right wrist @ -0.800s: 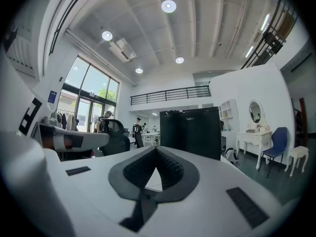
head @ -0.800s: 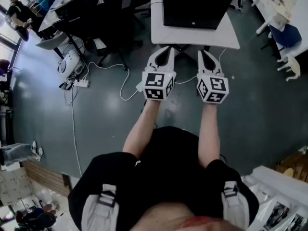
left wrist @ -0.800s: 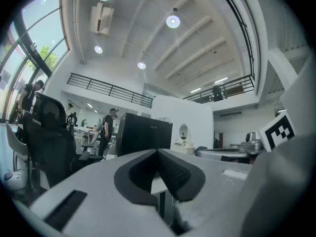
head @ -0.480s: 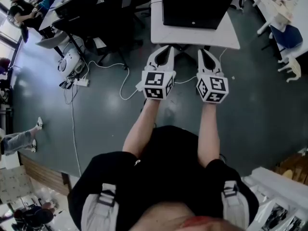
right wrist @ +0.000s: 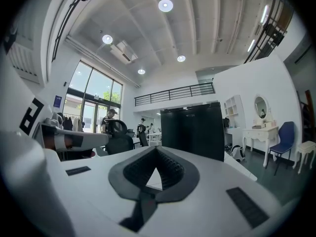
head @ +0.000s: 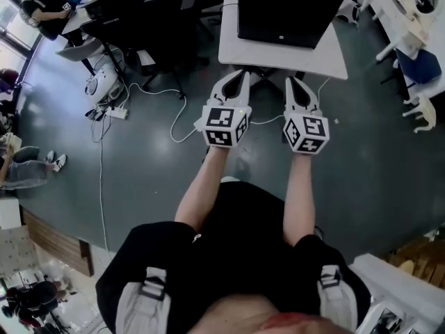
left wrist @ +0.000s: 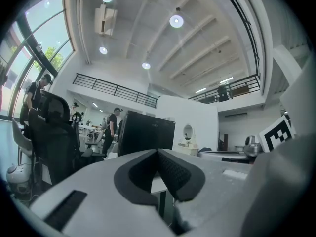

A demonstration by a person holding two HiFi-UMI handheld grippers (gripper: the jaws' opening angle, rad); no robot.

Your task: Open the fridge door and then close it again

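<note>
Black fridge (head: 292, 9) stands shut on a white table (head: 278, 56), straight ahead of the person, door face toward both grippers. Left gripper (head: 240, 74) and right gripper (head: 290, 81) held level, side by side, tips just short of the table edge, not touching the fridge. Both pairs of jaws pressed fully together, nothing between them. Grey floor (head: 160, 158) below. Black office chairs (head: 149, 19) to the left, white cable (head: 182, 120) trailing near them.
</note>
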